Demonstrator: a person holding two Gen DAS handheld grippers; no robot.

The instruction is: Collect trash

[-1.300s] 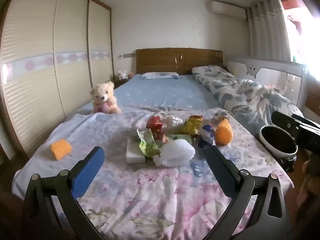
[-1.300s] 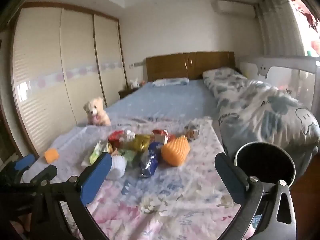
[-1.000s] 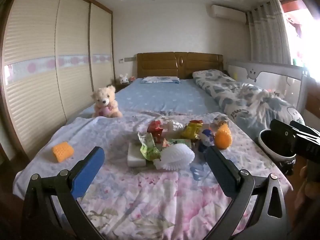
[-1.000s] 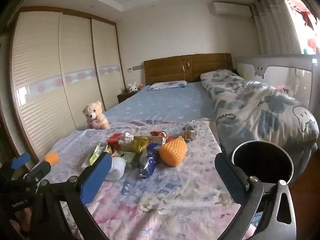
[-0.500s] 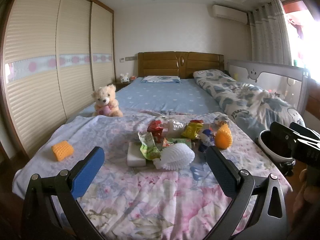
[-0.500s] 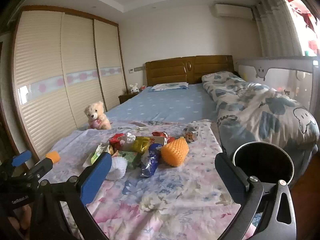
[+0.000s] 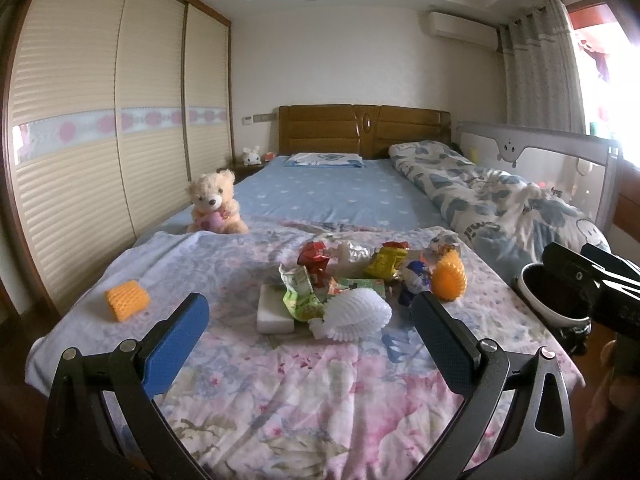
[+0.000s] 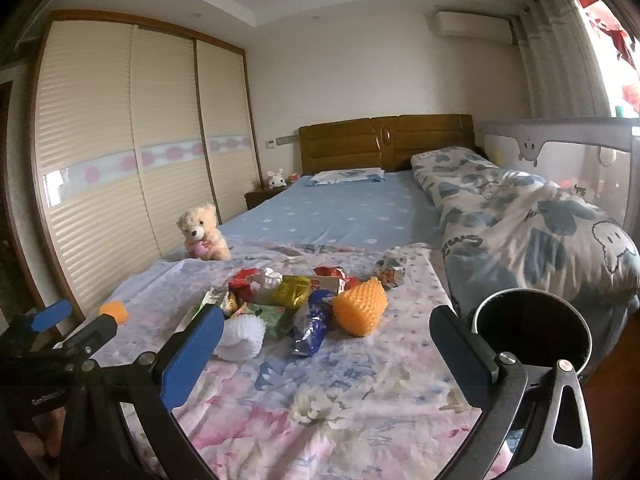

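Floral sheet [image 7: 304, 392] unchanged; both tools stay spread, trash pile [image 7: 352, 284] untouched.

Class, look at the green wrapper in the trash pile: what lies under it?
The green wrapper lies partly over a white block, whose near-left part shows. The white foam net overlaps its right edge. Whatever else is beneath stays covered.

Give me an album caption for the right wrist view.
Open right gripper faces snack wrappers beside a black bin.

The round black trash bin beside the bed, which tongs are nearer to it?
Right. The right tongs hang just left of the round black trash bin; the left tongs sit farther left, across the littered floral sheet.
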